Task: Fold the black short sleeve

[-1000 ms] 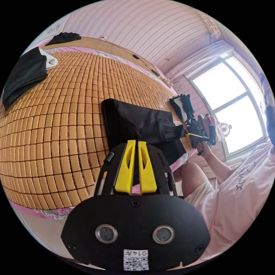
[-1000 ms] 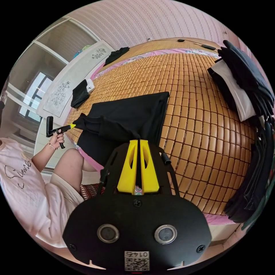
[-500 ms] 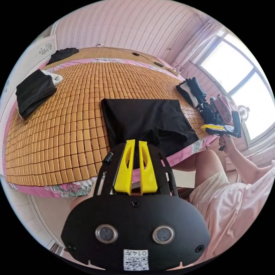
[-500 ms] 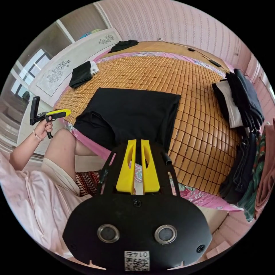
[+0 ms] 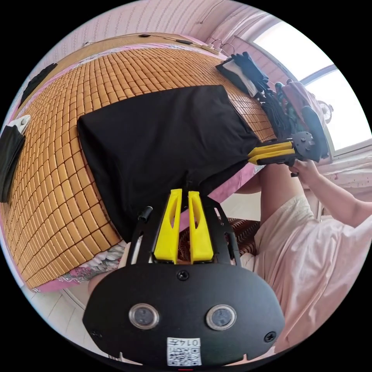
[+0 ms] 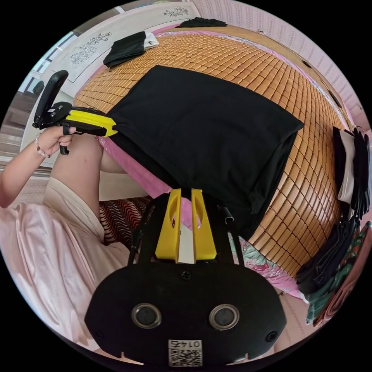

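Black short sleeve [image 5: 162,131] spread flat on woven bamboo mat [image 5: 58,162] over bed, near hem draped past bed edge. Left tongs [image 5: 184,193] closed, tips pinching one near corner of fabric. Right tongs [image 6: 185,192] closed likewise on other near corner. Folded dark clothes [image 6: 128,46] stacked at far side of mat. Judged step: pulling near hem taut before folding. Best done with both tongs level, equal tension, cloth kept low, edges aligned, no wrinkles.
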Motion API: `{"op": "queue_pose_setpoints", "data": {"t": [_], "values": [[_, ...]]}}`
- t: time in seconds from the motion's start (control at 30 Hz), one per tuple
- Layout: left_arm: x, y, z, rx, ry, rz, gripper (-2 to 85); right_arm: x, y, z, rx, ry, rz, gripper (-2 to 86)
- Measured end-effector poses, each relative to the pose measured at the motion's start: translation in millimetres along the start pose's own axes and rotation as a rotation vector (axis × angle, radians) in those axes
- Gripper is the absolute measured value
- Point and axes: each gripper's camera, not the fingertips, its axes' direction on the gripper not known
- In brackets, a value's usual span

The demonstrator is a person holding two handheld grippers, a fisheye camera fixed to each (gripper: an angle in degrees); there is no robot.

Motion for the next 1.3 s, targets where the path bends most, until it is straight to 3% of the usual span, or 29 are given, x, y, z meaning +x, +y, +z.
{"op": "queue_pose_setpoints", "data": {"t": [0.3, 0.4, 0.63, 0.67, 0.83, 1.07, 1.17, 1.3], "values": [[25.4, 15.9, 3.6, 0.092, 0.009, -0.013, 4.8, -16.4, -43.5, -9.3, 0.001, 0.063, -0.099, -0.1], [47.0, -5.2, 22.9, 0.128, 0.050, 0.029, 3.8, -21.3, -91.8, -5.2, 0.008, 0.010, -0.175, -0.4], [90.7, -38.0, 72.9, 0.116, -0.017, 0.112, -0.6, -27.1, -214.2, 29.9, -0.089, 0.165, -0.204, -0.4], [93.8, -38.3, 81.8, 0.102, -0.038, 0.110, -0.8, -25.2, -224.5, 48.1, -0.175, 0.189, -0.198, -0.4], [107.0, -31.7, 101.7, 0.107, -0.070, 0.145, -1.0, -21.0, -247.0, 55.1, -0.296, 0.153, -0.255, -0.5], [127.9, -27.3, 118.7, 0.121, -0.111, 0.181, -1.0, 5.8, -280.0, 60.9, -0.263, 0.189, -0.203, -0.5], [134.1, -25.3, 125.2, 0.130, -0.113, 0.193, -1.0, 13.1, -286.8, 60.2, -0.385, 0.166, -0.255, -0.5], [143.7, -22.6, 132.9, 0.142, -0.121, 0.203, -0.9, 28.5, -282.9, 60.9, -0.316, 0.218, -0.224, -0.5]]}}
